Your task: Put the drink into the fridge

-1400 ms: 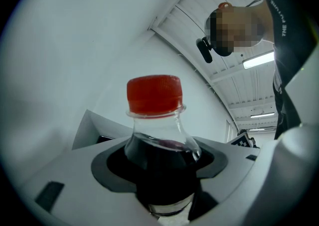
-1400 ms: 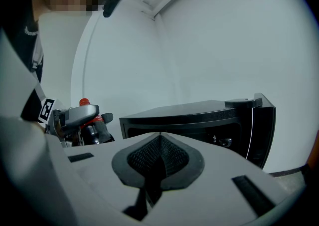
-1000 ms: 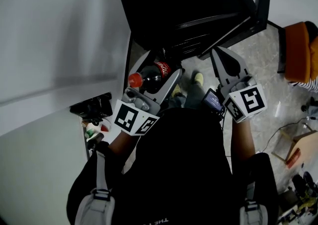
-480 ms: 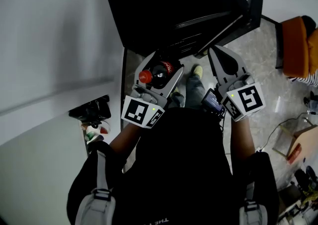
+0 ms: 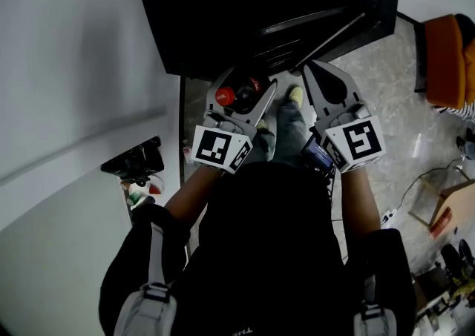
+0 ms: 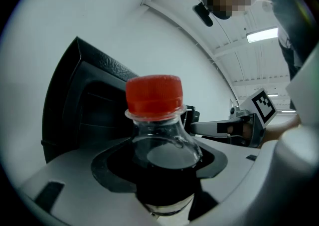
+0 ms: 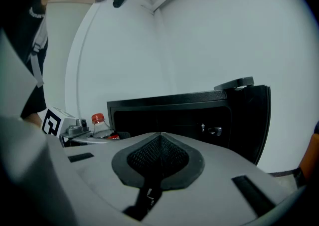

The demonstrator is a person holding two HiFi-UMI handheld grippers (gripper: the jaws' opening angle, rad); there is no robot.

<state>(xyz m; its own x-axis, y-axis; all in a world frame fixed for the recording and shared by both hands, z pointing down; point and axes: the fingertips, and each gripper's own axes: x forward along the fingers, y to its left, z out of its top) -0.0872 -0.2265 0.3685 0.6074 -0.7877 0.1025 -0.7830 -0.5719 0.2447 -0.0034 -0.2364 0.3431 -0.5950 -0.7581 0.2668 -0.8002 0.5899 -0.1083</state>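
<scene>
Just ahead of the person's dark torso, at about 11 o'clock in the head view, the left tool (image 5: 247,84) is clamped on the drink, a bottle (image 5: 239,97) of dark soda with a red cap (image 5: 225,95). The left gripper view shows both padded jaws pressed on the bottle's shoulder, just below the neck. The bottle sits roughly upright and its cap stands clear above the jaws. At 1 o'clock the right tool (image 5: 311,69) hangs near it without touching. Its own view shows the two pads met edge to edge with nothing between them. Under both tools lies the pale stone floor (image 5: 371,90).

Farther on, at 12 o'clock, the black fridge (image 5: 245,1) stands against the white wall (image 5: 74,30). Its door (image 7: 251,120) is swung wide toward 2 o'clock, so the dark cavity faces the person. What is on the shelves cannot be made out.

The step in hand appears to be the carry. The bottle is held in front of the opening and is not yet inside. The next move likely calls for the left tool to drop and reach toward 12 o'clock through the opening, keeping the bottle upright. The base should sit flat on a shelf before the jaws part. The cap must clear the top edge of the opening on the way in. The right tool need only keep out of the path, or steady the door if it swings.
</scene>
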